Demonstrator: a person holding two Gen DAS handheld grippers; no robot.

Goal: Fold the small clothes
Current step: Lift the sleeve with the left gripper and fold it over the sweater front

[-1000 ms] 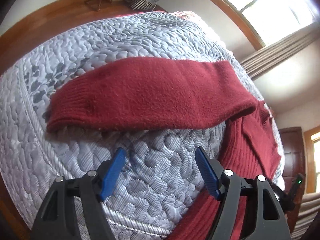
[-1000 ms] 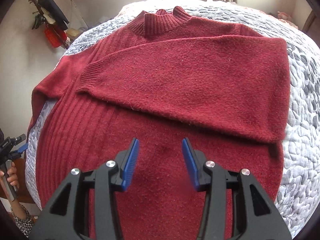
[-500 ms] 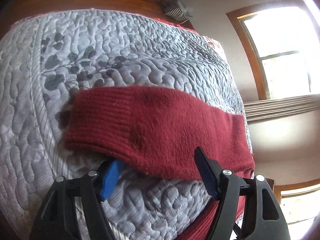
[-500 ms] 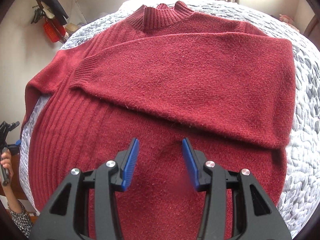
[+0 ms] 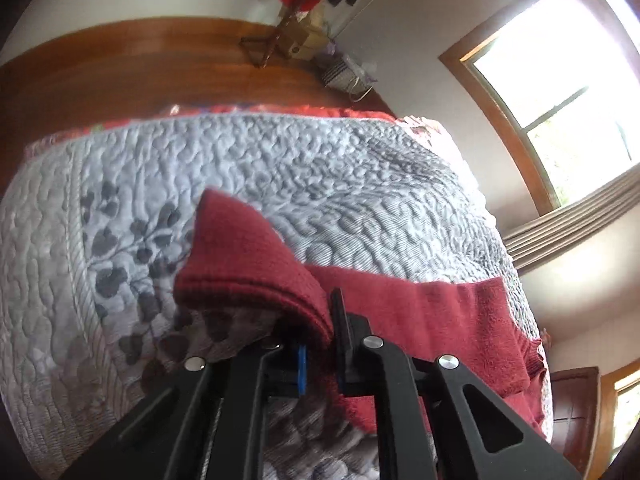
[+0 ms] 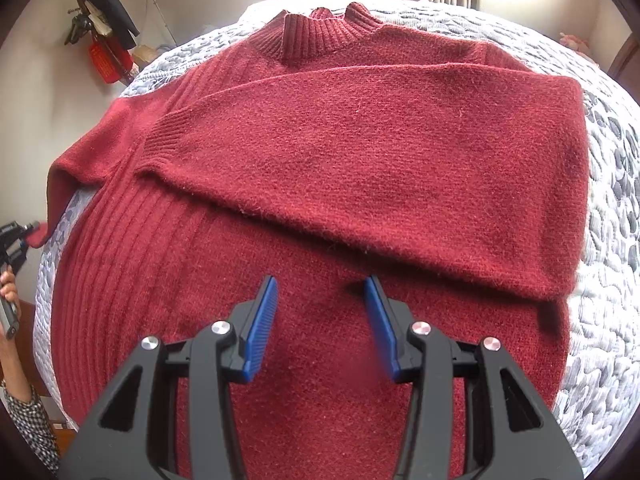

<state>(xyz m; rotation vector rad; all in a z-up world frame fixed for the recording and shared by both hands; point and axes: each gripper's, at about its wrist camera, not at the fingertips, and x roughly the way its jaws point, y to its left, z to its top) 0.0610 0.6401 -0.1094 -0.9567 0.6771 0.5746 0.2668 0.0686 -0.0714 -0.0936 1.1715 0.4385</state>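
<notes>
Right gripper (image 6: 320, 320) hovers with jaws wide apart and empty over the lower front of a dark red knit sweater (image 6: 360, 152), ribbed at the sides, lying flat on a grey quilted bed (image 6: 608, 240). One sleeve is folded across the chest, its long axis running side to side, cuff toward the left; the collar points to the far edge. Left gripper (image 5: 320, 332) is clamped on the other sleeve's cuff (image 5: 244, 264), lifted off the quilt.
</notes>
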